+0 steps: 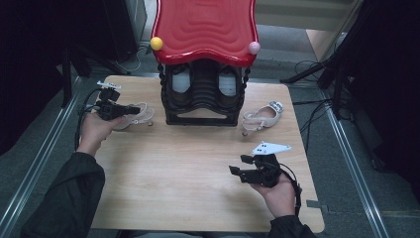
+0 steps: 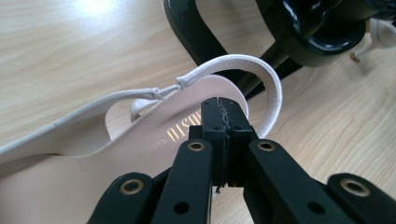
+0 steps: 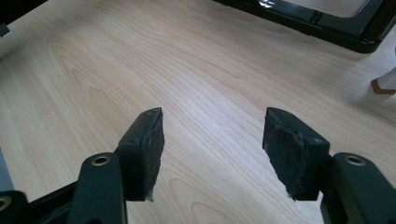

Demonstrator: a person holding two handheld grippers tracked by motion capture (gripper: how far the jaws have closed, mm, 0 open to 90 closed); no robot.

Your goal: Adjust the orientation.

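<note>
Sandal (image 2: pixel 93 154) cream, gold insole print, slingback | L gripper (image 2: pixel 223 114) jaws closed, empty | R gripper (image 3: pixel 212 140) jaws wide

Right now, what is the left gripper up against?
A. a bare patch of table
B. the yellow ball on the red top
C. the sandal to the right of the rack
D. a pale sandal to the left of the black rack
D: the left gripper, its jaws together, sits over the pale sandal's insole beside the black rack.
</note>
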